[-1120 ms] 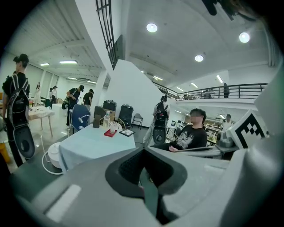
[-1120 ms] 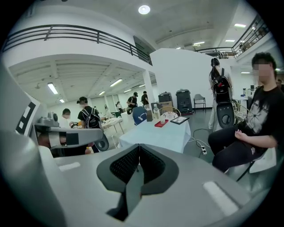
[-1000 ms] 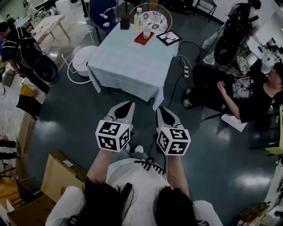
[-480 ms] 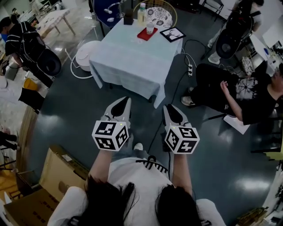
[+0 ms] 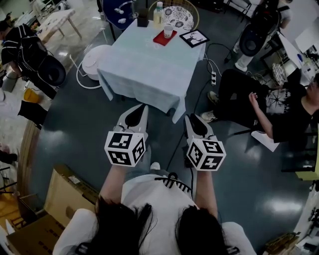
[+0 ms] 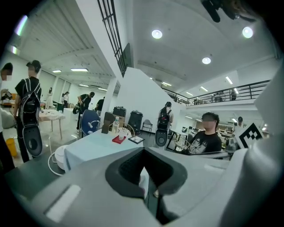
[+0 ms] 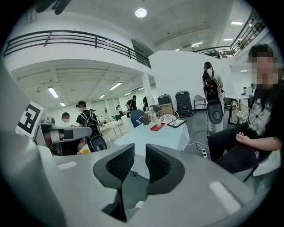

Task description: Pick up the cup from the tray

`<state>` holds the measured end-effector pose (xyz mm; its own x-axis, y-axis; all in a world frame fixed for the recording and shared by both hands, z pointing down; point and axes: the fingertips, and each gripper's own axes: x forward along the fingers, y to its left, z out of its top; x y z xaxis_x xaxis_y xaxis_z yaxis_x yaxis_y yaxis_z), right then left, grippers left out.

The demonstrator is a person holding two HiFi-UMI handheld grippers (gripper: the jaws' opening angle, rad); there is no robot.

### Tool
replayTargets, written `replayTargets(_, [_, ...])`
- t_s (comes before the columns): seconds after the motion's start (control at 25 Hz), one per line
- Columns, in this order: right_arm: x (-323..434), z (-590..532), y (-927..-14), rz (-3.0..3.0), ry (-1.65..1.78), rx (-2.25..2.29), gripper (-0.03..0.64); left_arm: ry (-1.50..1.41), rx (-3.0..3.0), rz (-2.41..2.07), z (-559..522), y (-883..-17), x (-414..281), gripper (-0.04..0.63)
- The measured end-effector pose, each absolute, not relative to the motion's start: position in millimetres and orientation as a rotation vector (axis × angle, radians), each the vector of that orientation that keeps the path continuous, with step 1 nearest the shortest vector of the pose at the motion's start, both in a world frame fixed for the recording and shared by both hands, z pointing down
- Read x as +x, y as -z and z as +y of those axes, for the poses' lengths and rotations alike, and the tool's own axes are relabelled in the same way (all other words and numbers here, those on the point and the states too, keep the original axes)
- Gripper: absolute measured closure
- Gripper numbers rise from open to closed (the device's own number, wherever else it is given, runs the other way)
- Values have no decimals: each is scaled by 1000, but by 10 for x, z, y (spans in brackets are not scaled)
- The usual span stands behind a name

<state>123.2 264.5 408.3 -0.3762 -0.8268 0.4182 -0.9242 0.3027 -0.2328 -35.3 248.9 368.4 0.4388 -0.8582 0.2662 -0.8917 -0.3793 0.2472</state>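
The cup (image 5: 168, 31) is a clear tumbler standing on a small red tray (image 5: 160, 40) at the far side of a table with a pale blue cloth (image 5: 144, 69). It also shows far off as cup (image 6: 121, 133) and cup (image 7: 158, 122). Both grippers are held side by side over the dark floor, well short of the table's near edge. My left gripper (image 5: 143, 106) and my right gripper (image 5: 190, 118) point toward the table. Each looks shut with nothing between its pads, as left gripper (image 6: 144, 153) and right gripper (image 7: 140, 153) show.
On the table stand a bottle (image 5: 158, 13), a dark box (image 5: 143, 21) and a framed picture (image 5: 194, 38). A person sits at the right (image 5: 269, 107). A power strip and cable (image 5: 213, 78) lie beside the table. A white round appliance (image 5: 92, 62) and cardboard boxes (image 5: 65, 194) are at the left.
The view has shifted a little and the table sits slightly higher in the frame. Both grippers stay shut, side by side; the right one has drifted slightly rightward.
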Motion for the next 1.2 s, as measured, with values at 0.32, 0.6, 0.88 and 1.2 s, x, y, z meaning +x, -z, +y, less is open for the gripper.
replayTargets(0.32, [1128,2165,-4234,-2309,-682,1606,514,-203,2306,-1432,1969,-3993,-435,595])
replayTargets(0.6, [832,1552,-4294,-2287,-693,1569,482,-214,2300,-1397,1296,-3964,-568,595])
replayTargets(0.88, [589,961,-4298,-2263,-672,1577,474,-288,2332,-1341,741,-4076,-800,595])
replayTargets(1.2, [407,403,-4201,-2236,-674,1649,432,-336,2345,-1316,129,-4075,-1017,595])
